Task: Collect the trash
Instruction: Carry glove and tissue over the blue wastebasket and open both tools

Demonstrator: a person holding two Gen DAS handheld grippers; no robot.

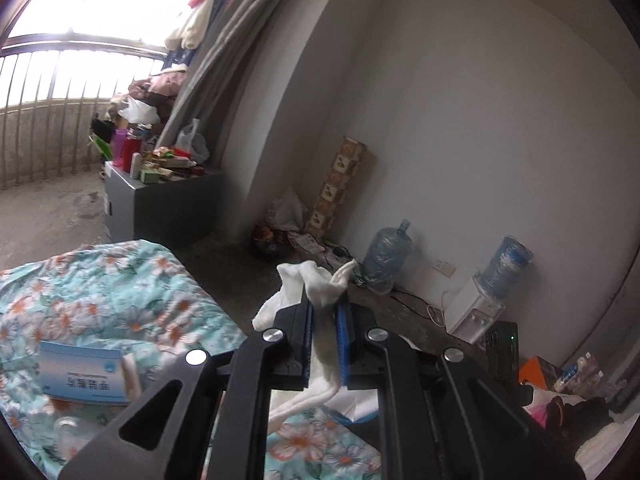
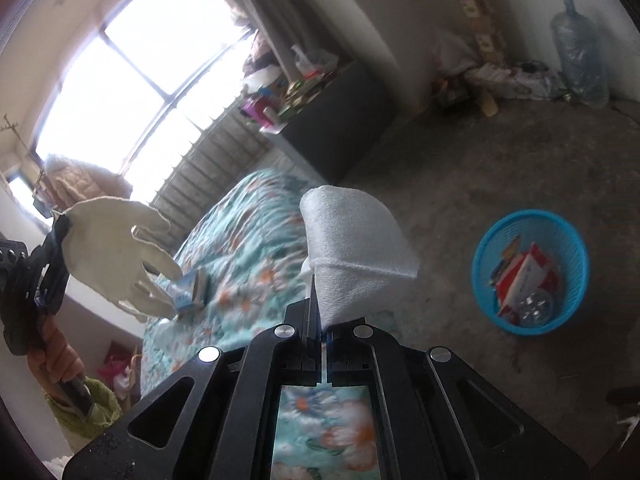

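The right claw (image 2: 322,316) is squeezed tight on a white tissue (image 2: 352,248), held up over the flowery bed (image 2: 248,240). The left claw (image 1: 325,316) pinches a white glove (image 1: 316,280). The blue bin (image 2: 530,272) sits on the floor.

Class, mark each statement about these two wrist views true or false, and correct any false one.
1. The left tongs grip a white glove. True.
2. The right tongs are open and hold nothing. False: they are shut on a folded white tissue.
3. The blue basket stands on the floor and already holds trash. True.
4. The blue-and-white box lies inside the basket. False: it lies on the floral bedspread.
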